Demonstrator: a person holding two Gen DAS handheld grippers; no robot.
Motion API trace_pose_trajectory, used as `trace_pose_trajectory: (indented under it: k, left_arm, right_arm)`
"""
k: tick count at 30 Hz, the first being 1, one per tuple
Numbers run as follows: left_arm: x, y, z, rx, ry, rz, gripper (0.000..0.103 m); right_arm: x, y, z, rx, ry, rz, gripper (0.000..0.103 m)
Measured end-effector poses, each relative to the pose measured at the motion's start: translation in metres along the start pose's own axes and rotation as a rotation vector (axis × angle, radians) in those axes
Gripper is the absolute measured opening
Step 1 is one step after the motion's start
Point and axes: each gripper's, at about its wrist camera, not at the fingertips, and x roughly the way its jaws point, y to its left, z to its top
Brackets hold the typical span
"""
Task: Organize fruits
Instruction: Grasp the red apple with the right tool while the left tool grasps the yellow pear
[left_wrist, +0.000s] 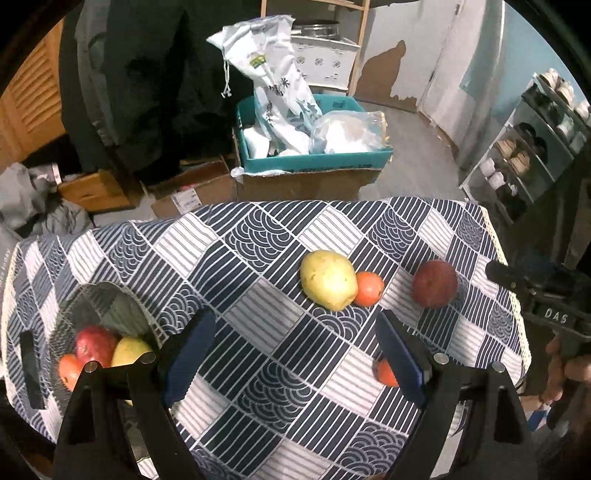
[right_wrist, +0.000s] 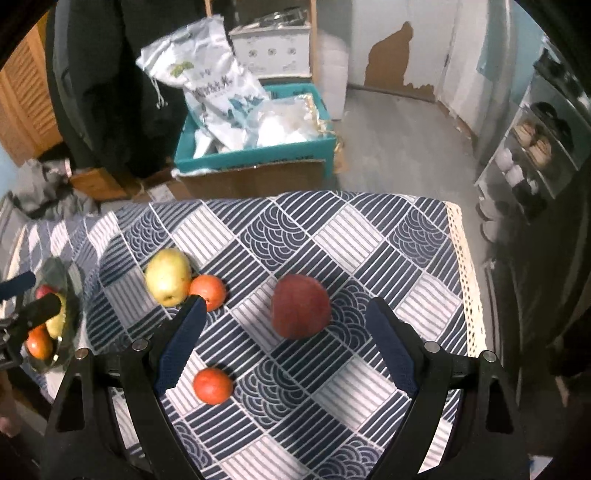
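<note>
Both claws apart, empty: left claw (left_wrist: 295, 354), right claw (right_wrist: 284, 347), red apple (right_wrist: 301, 306) betw. fingers, teal box (right_wrist: 255, 155) behind.

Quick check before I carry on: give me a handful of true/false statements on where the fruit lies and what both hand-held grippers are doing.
1. Four fruits lie loose on the patterned tablecloth. True: a yellow-green apple, two small orange fruits and a red apple.
2. The glass bowl is empty. False: it holds a red, a yellow-green and an orange fruit.
3. The right hand-held gripper is clamped on the red apple. False: its jaws stand open with nothing pressed between them.
4. The yellow-green apple touches one small orange fruit. True.
5. The left hand-held gripper holds an orange fruit. False: it is open and empty.
</note>
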Motion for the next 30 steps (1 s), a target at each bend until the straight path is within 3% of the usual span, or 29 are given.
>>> trace_pose_trajectory:
  k: [7,14,20,30]
  left_arm:
    - [0.037,-0.005,0.020,-0.022,0.057,-0.027,0.090]
    - [0.082,-0.008,0.030,-0.054,0.124,-0.033,0.090]
    - [0.107,-0.013,0.027,-0.028,0.167,-0.020,0.090]
    - [0.140,-0.013,0.027,-0.087,0.223,-0.059,0.090]
  right_arm:
    - [0.039,-0.004,0.015,-0.012,0.087,-0.004,0.088]
    - [0.082,-0.018,0.004,0.047,0.165,0.002,0.088]
    - [0.102,-0.020,-0.002,0.053,0.192,0.010,0.088]
    - [0.126,-0.022,-0.006,0.086,0.238,0.014,0.088]
